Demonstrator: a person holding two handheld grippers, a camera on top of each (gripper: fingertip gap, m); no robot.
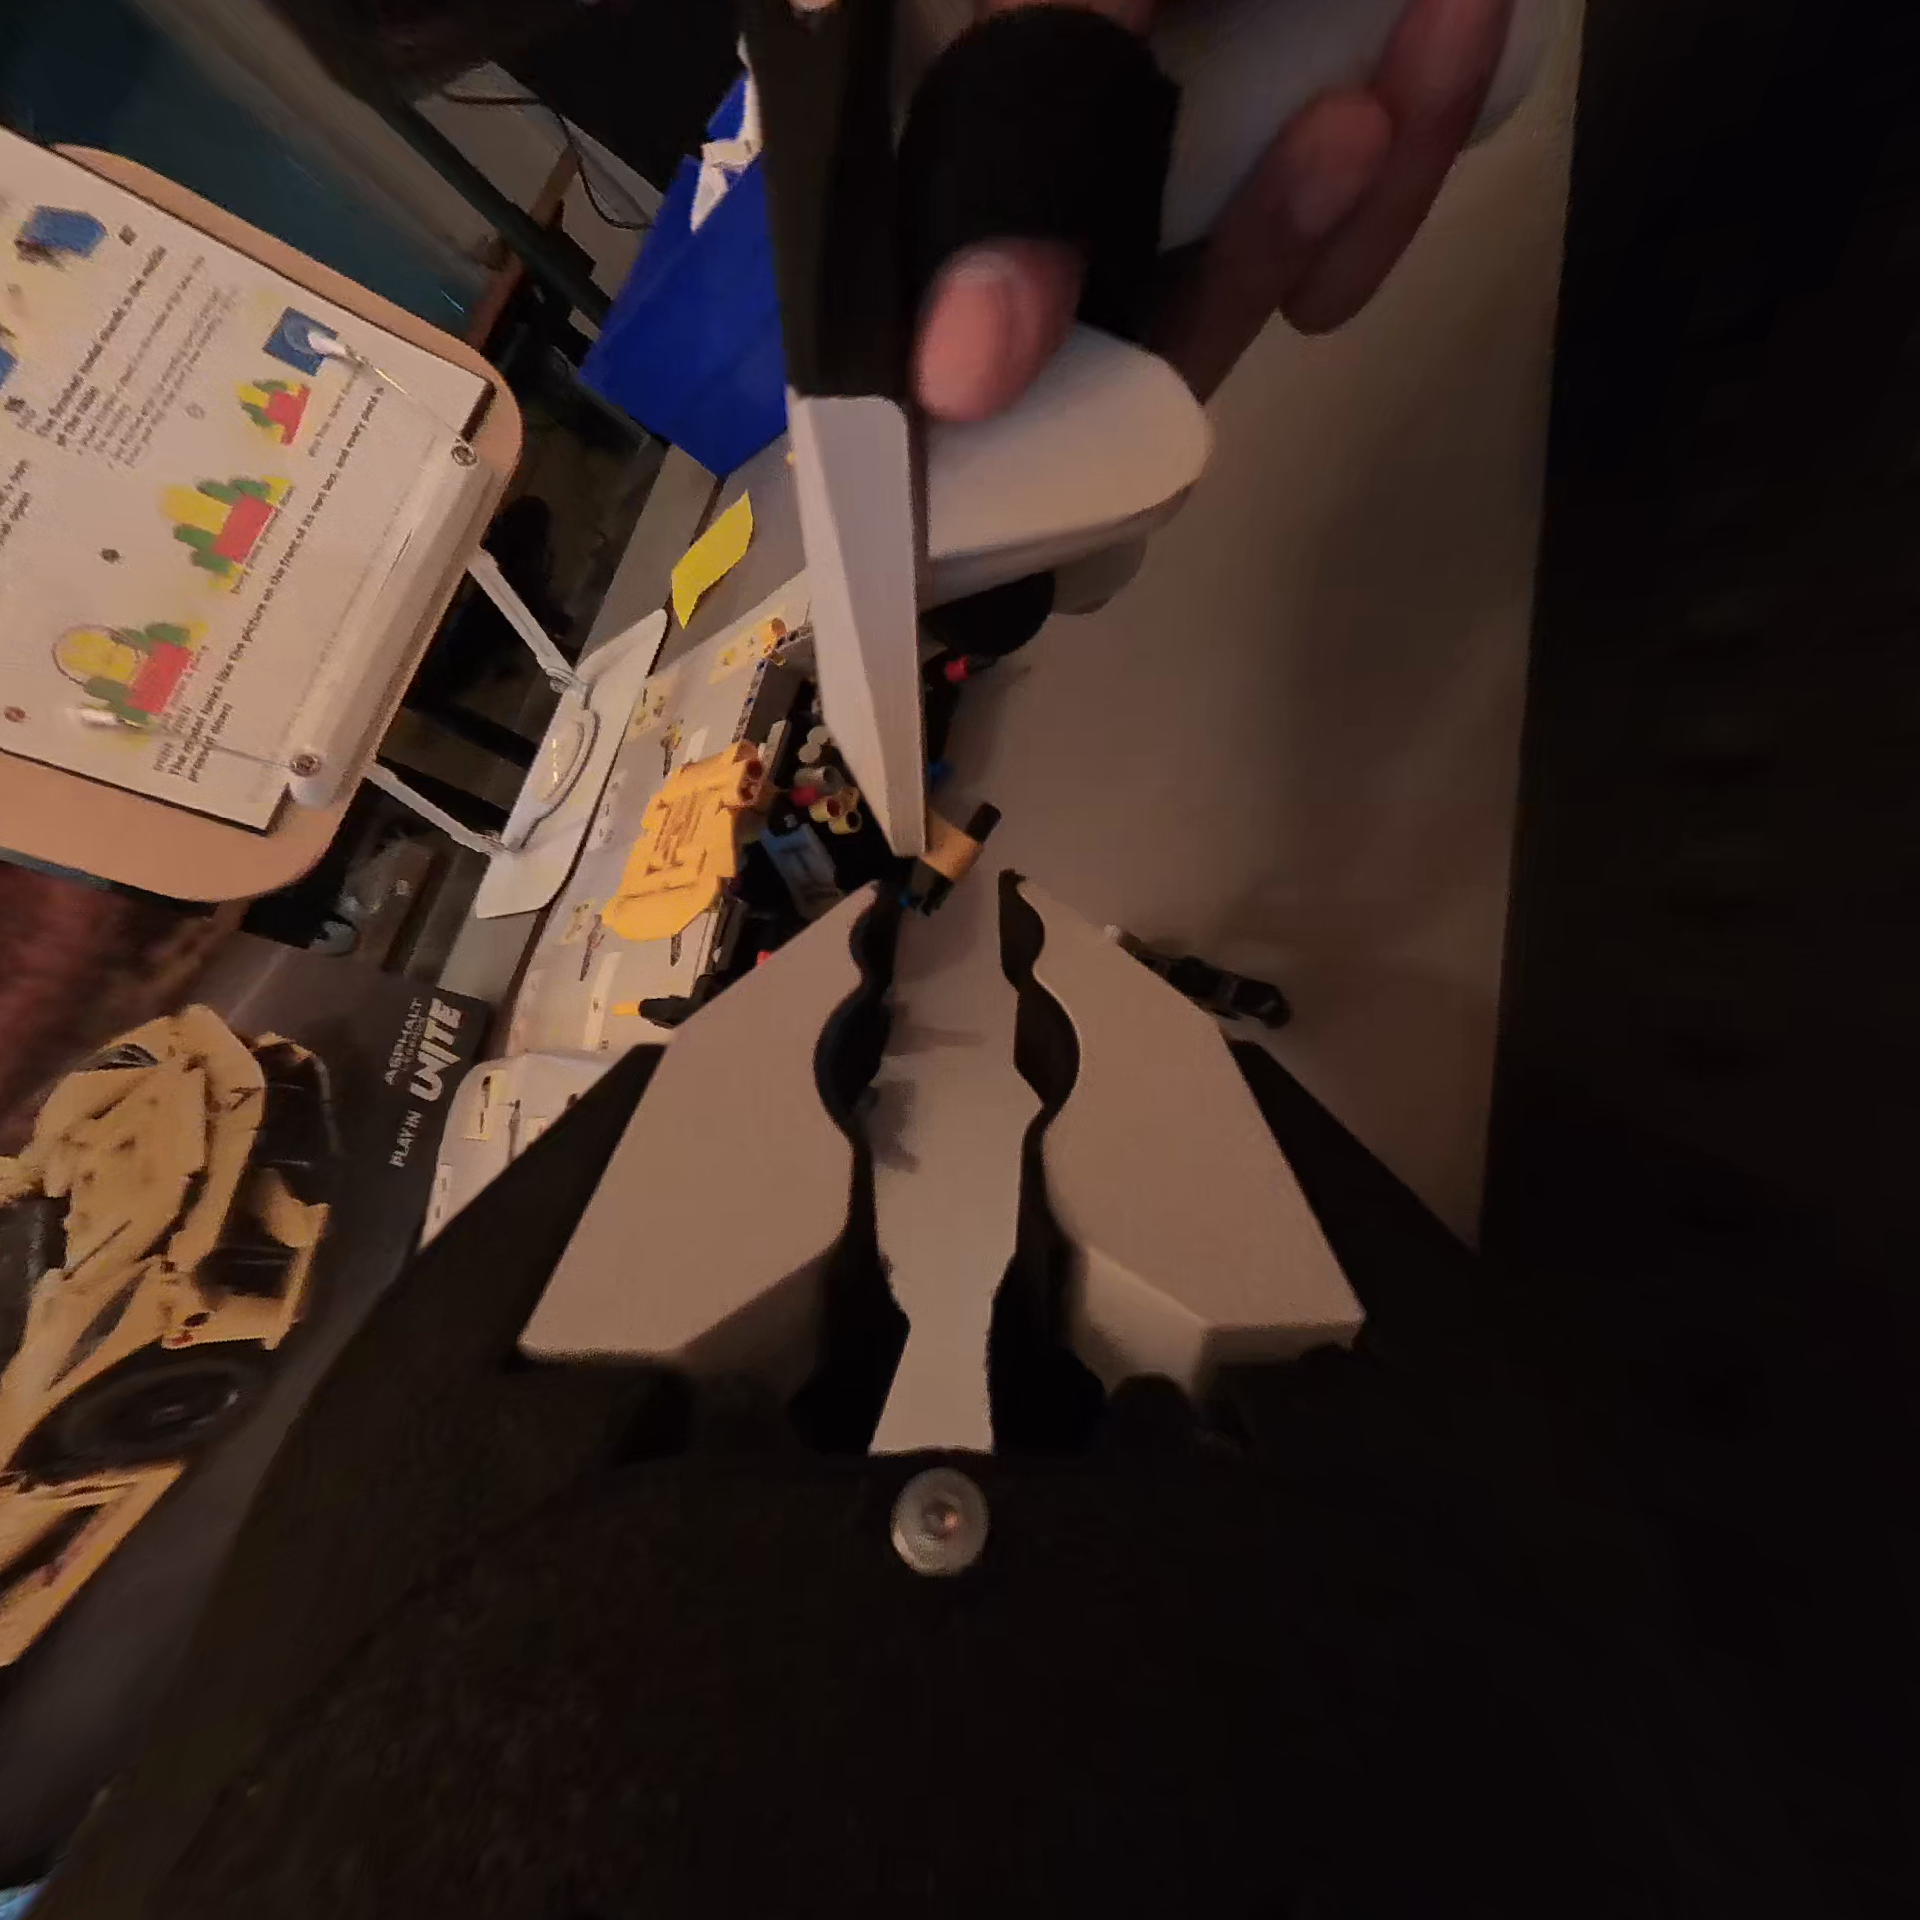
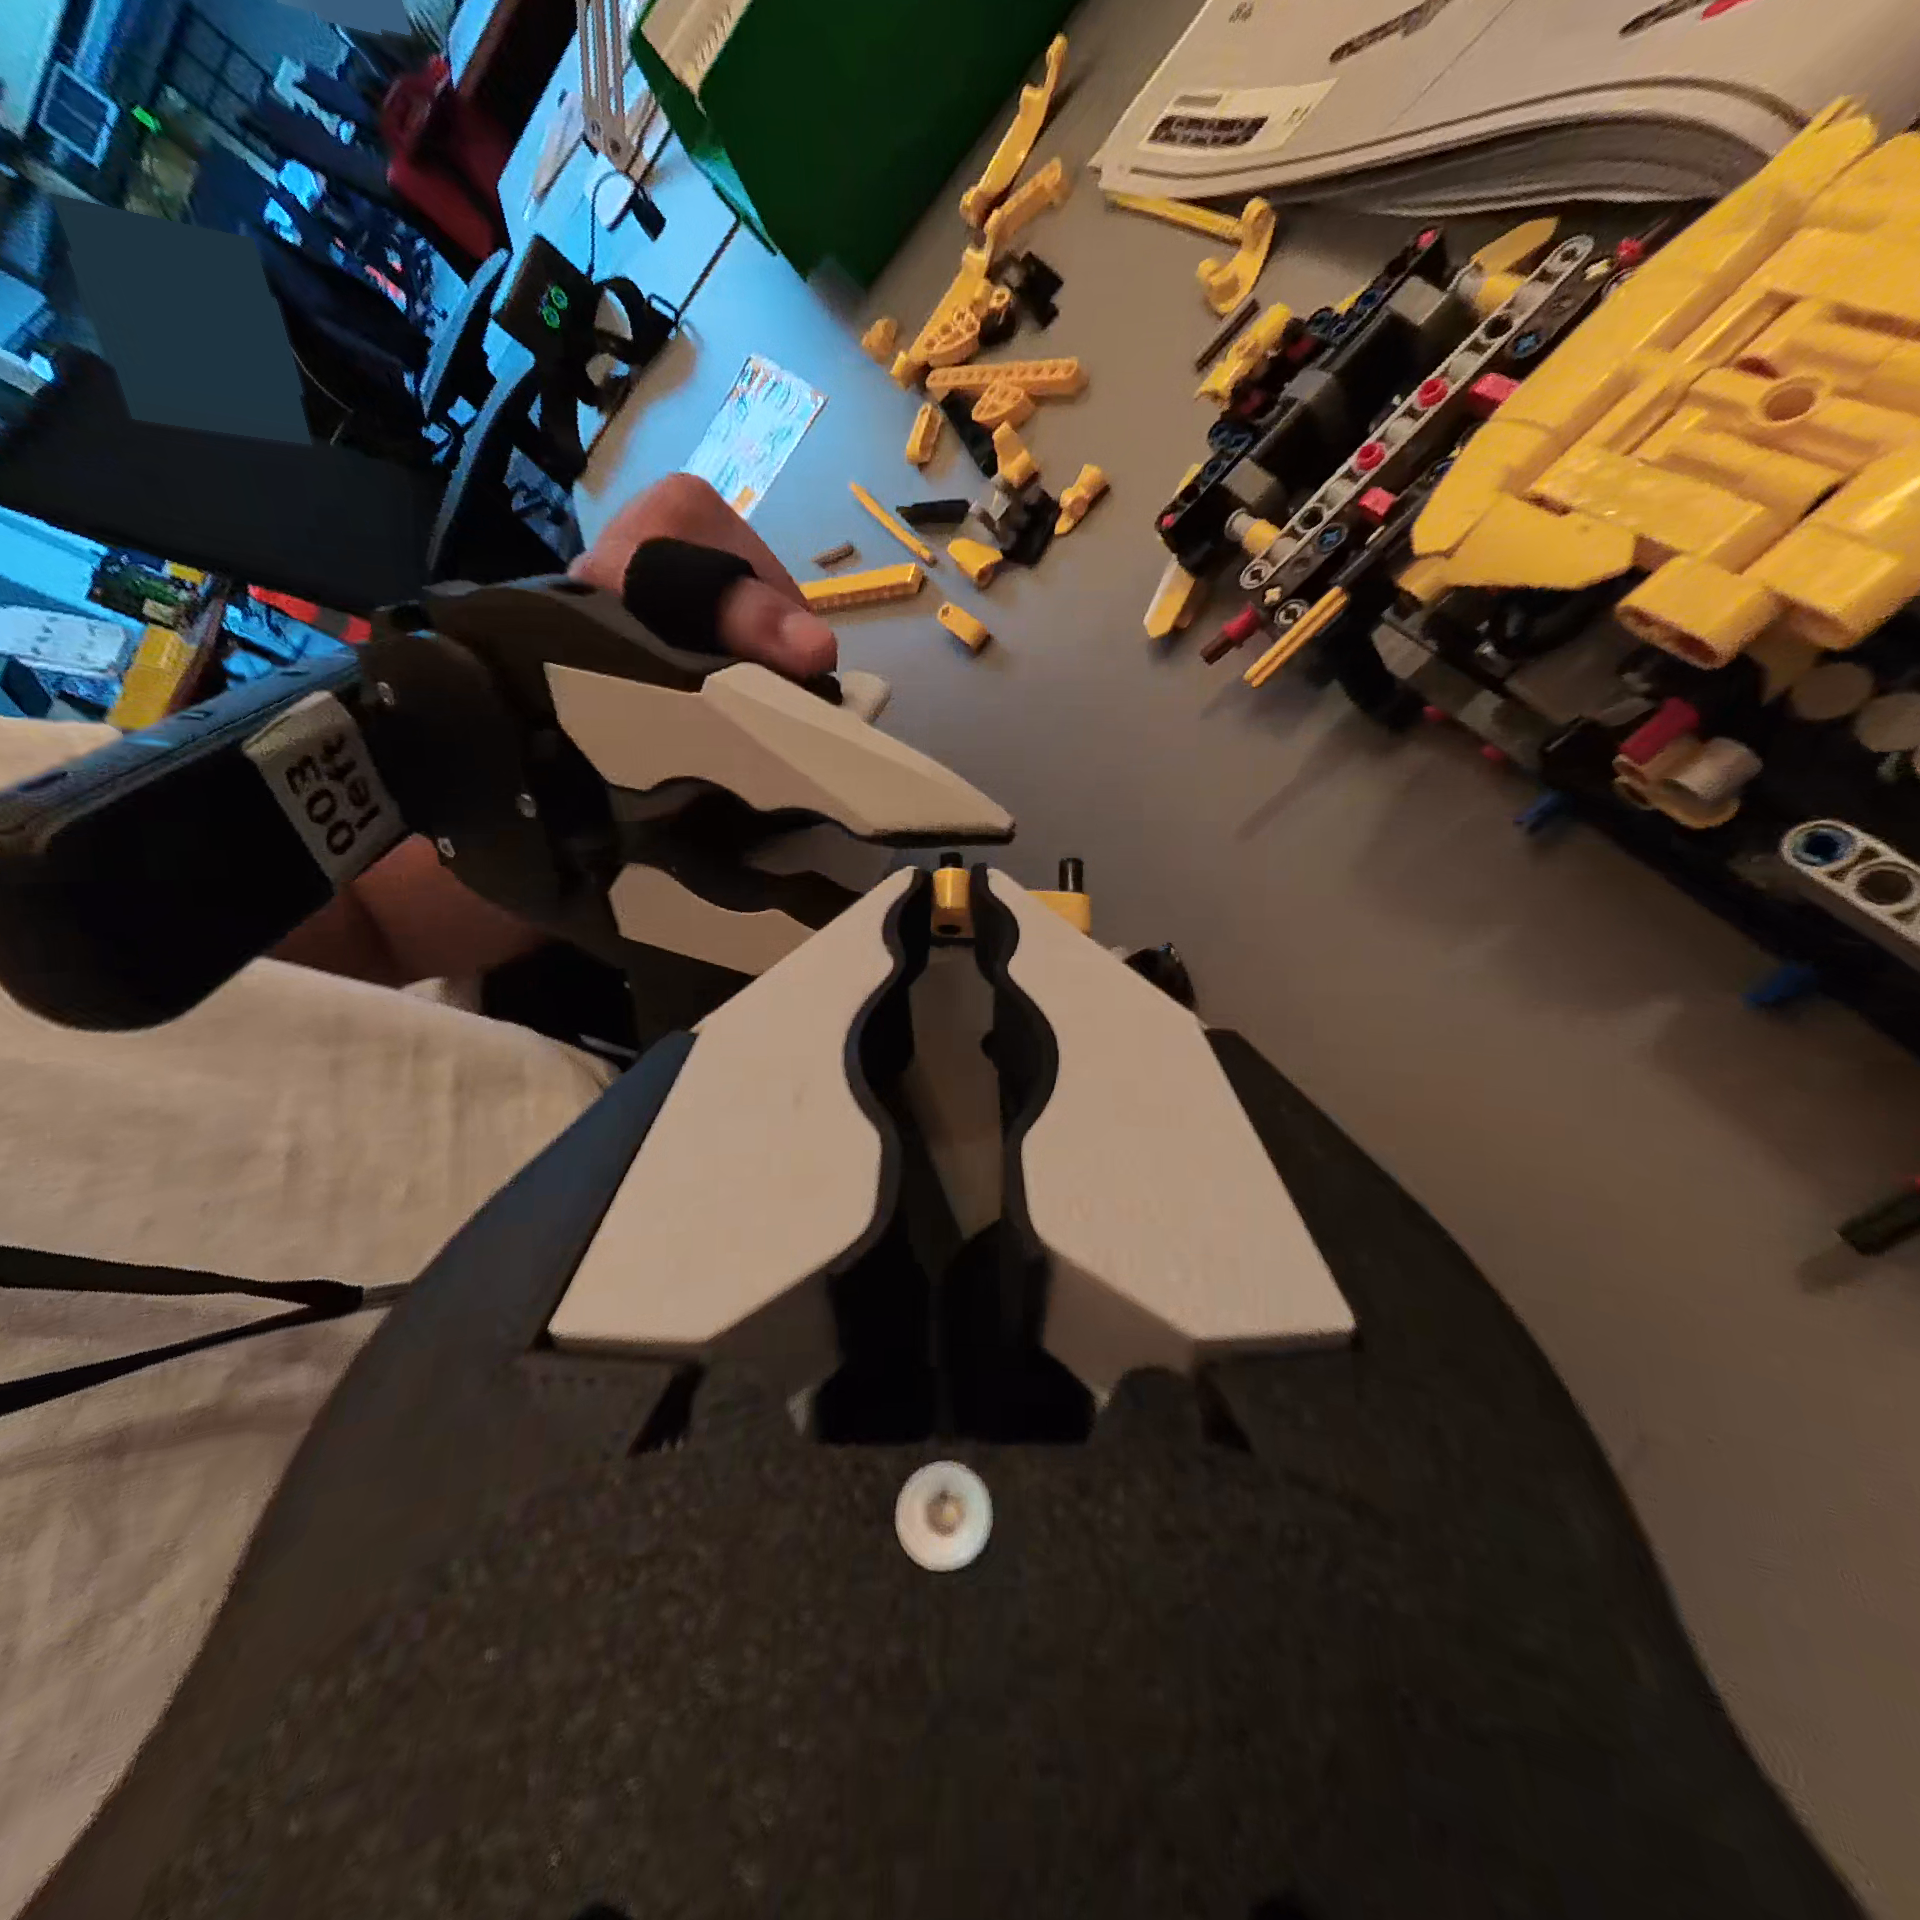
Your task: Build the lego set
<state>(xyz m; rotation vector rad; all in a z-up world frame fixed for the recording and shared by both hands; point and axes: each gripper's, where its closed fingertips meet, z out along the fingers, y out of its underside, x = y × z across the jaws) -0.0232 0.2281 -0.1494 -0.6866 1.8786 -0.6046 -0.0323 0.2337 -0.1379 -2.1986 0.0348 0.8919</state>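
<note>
Right gripper (image 2: pixel 949 891): we see its two grey fingers pinched onto a small yellow connector piece (image 2: pixel 950 906) right at their tips, a black pin sticking up from the piece.
Left gripper (image 1: pixel 940 894): in its own view we see its tips parted with a gap between them, nothing pinched; in the right wrist view it comes in from the left, its upper finger's tip just above the yellow piece.
Where the piece sits: between both grippers' tips; in the dim left wrist view it shows just ahead of the left tips, held by the other gripper's finger coming down from above.
Second small part (image 2: pixel 1072 891): yellow with a black pin, just right of our right fingertips; we cannot tell whether it joins the held piece.
Yellow car model (image 2: pixel 1621 488): far ahead and to the right of the right gripper, partly built, black and grey beams along its near side.
Loose yellow parts (image 2: pixel 997 384): scattered on the grey table (image 2: pixel 1351 1091) ahead of the right gripper, beyond the hand (image 2: pixel 727 592) holding the left tool.
Instruction booklet (image 2: pixel 1455 114): at the far upper right, behind the model.
Set box (image 1: pixel 177 1247): left of the left gripper.
</note>
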